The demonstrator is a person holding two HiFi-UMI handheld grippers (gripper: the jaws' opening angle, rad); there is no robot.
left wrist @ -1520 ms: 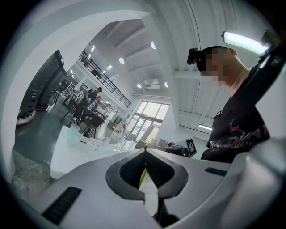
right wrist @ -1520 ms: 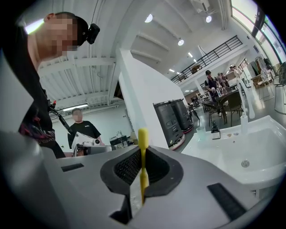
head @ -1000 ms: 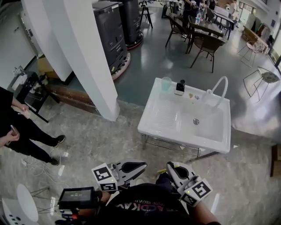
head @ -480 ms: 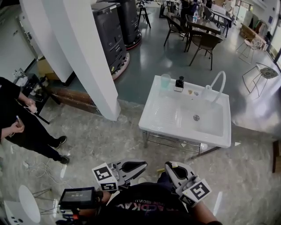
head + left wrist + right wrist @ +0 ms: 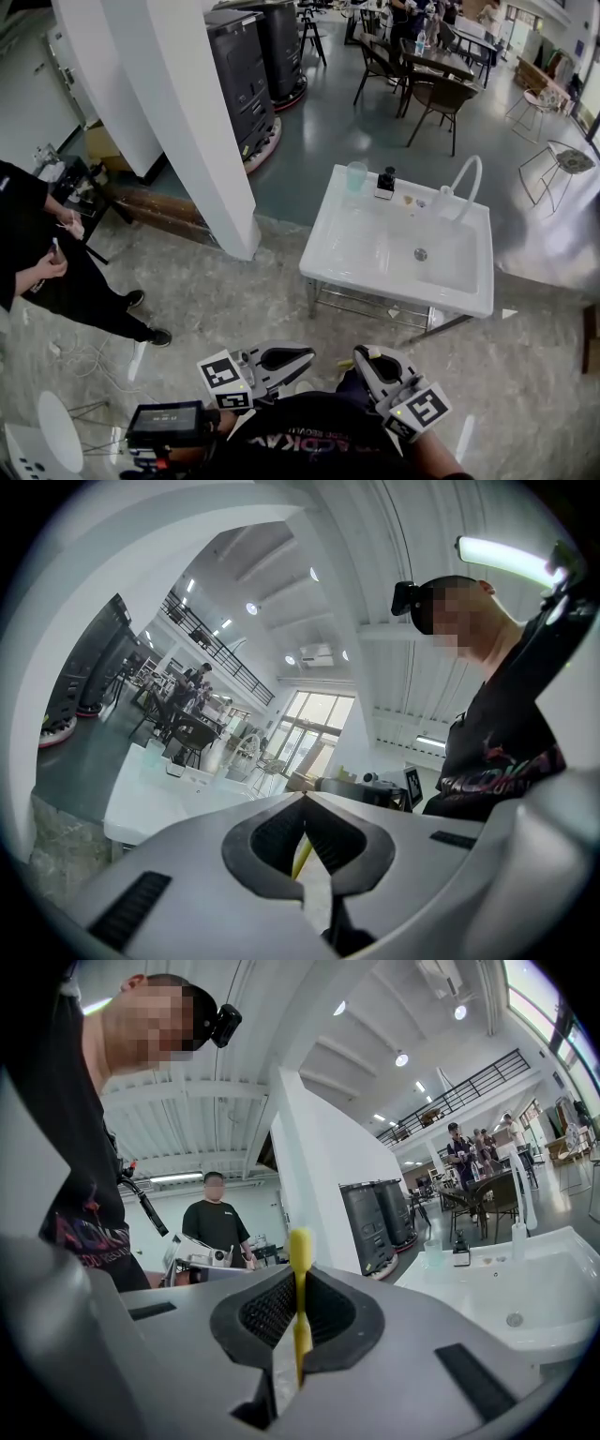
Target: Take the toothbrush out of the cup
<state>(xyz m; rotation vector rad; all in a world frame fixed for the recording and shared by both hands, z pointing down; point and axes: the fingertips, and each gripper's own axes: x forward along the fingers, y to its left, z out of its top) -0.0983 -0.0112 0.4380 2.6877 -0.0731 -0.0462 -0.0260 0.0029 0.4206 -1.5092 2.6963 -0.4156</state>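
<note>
The right gripper (image 5: 298, 1283) has its jaws pressed narrow on a thin yellow stick with a rounded tip, which I take for the toothbrush (image 5: 299, 1241); it stands up past the jaw tips. The left gripper (image 5: 305, 803) has its jaws drawn together, tips meeting. A yellow sliver shows in the slit, and I cannot tell whether it is pinched there or lies beyond. Both grippers sit close to the person's body, well apart from the white sink (image 5: 394, 298). There the clear cup (image 5: 356, 175) stands at the back left corner, just beside a small dark bottle (image 5: 385, 184), with nothing seen sticking out of it. So the toothbrush is out of the cup, as the task wants. At most a place to set it down is wanted, and the pictures do not settle that. Counted: two grippers, one toothbrush, one cup, one bottle, one sink with one faucet (image 5: 469, 183), one bystander (image 5: 37, 262).
</note>
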